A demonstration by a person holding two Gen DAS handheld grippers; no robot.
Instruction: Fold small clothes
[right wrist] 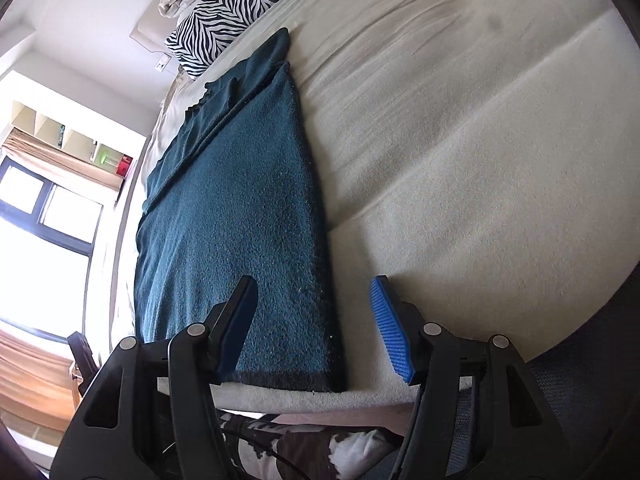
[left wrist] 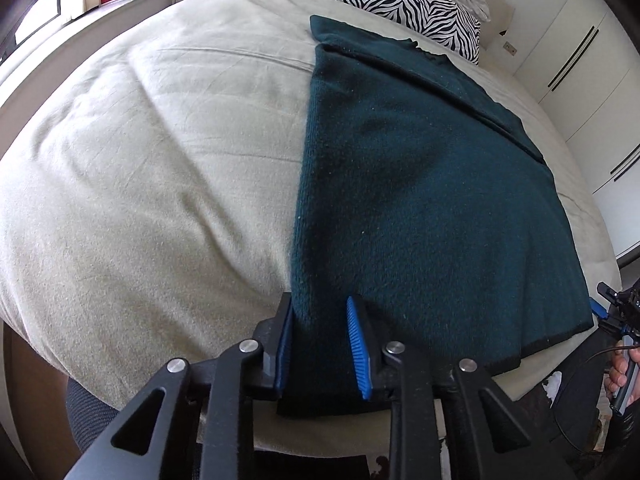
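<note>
The dark green sweater (left wrist: pixel 420 200) lies on the bed (left wrist: pixel 140 160), already folded lengthwise. The left gripper (left wrist: pixel 320 344) pinches its near left corner, while the right gripper (right wrist: pixel 316 332) stands spread around the near right corner. I judge the next move needs the right one to close, then both lift the hem toward the far end.

The left claw (left wrist: pixel 320 344) apparently pinches the near corner of the dark teal garment (left wrist: pixel 420 200) lying on the beige bed (left wrist: pixel 160 160).

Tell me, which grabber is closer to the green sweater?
Left. The left gripper has the dark green sweater's near corner between its fingers. The right gripper hangs open over the sweater's other near corner, not gripping it.
</note>
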